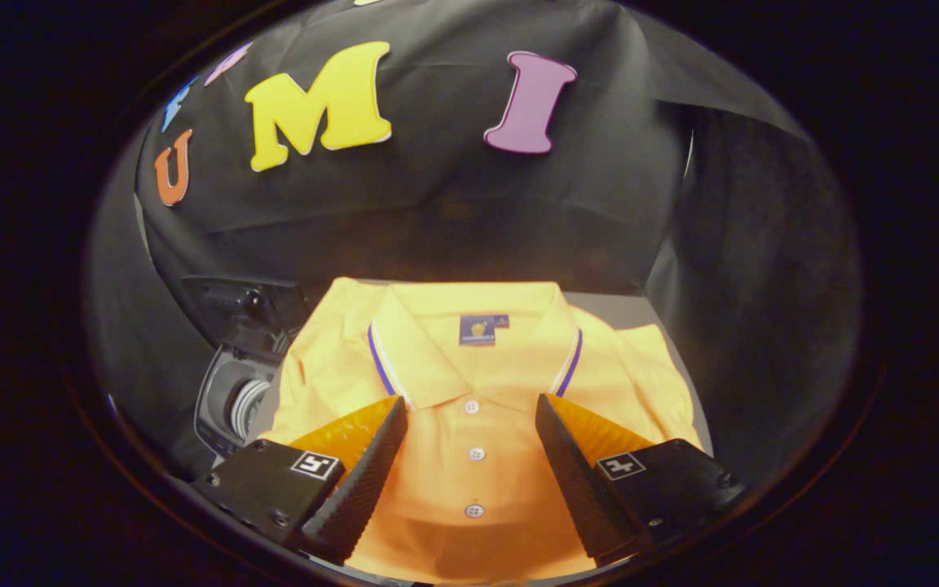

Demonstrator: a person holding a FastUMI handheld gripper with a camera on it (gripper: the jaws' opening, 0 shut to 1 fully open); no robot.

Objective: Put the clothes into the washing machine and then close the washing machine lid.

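A folded yellow polo shirt (478,367) lies flat on a grey table (616,310), collar away from me, its buttoned placket running between my fingers. My gripper (471,405) hangs open just over the shirt's chest, with one finger on each side of the placket; I cannot tell if the tips touch the cloth. To the left of the shirt, lower than the table, sits the washing machine (229,399), its dark lid (245,314) raised and its drum opening partly in sight.
The black cloth wall stands close behind the table and wraps round on the right. The table's bare grey strip shows beyond the shirt's right shoulder.
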